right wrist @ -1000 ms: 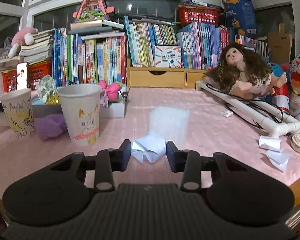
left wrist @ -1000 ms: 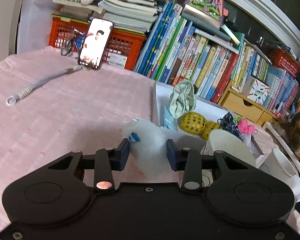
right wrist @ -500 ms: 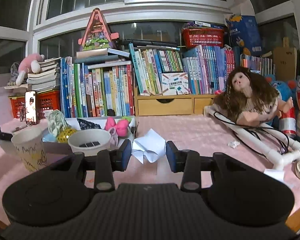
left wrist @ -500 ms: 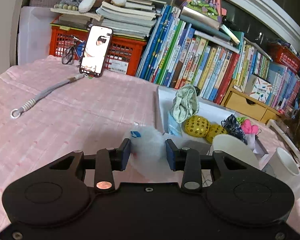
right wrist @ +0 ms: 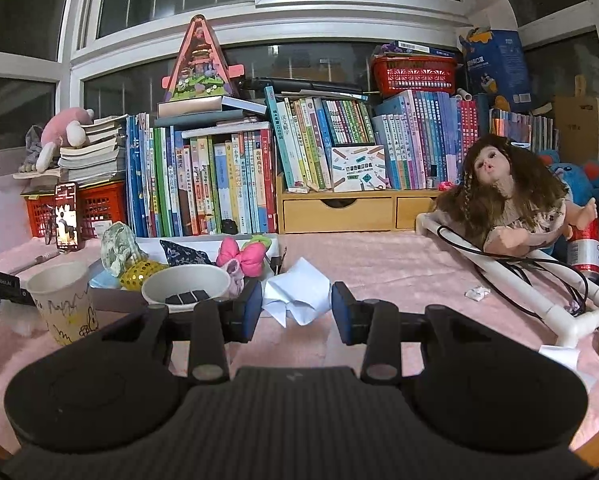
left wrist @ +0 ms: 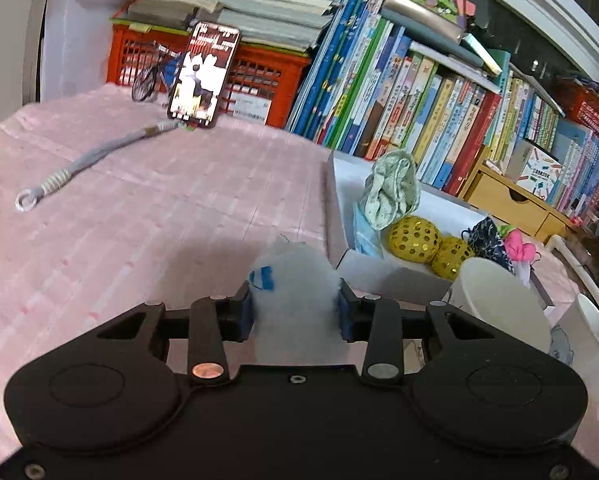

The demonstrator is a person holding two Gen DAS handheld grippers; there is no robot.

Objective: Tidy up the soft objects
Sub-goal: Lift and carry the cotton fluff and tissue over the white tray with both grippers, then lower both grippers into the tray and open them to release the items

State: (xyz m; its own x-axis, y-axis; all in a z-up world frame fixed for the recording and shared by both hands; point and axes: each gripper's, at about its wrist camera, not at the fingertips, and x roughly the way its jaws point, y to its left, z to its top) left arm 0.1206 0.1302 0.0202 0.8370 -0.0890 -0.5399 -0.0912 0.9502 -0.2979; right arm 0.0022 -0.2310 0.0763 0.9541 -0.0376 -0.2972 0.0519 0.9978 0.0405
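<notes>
In the left wrist view, the left gripper [left wrist: 295, 311] sits low in the centre of the frame, its blue pads pressed into either side of a white fluffy ball [left wrist: 295, 280] held above the pink tablecloth [left wrist: 139, 216]. The narrow, squeezing grip suits something so soft, and the white box [left wrist: 379, 270] just to the right, already holding a green cloth [left wrist: 391, 194] and two yellow sequined balls [left wrist: 413, 234], looks the likely place for it. In the right wrist view, the right gripper [right wrist: 295, 310] at lower centre is closed as far as it goes on a crumpled white paper [right wrist: 295, 288], lifted clear of the cloth. Two paper cups [right wrist: 65, 300] stand at lower left, beside the same box [right wrist: 115, 304], possibly meant for sorting.
</notes>
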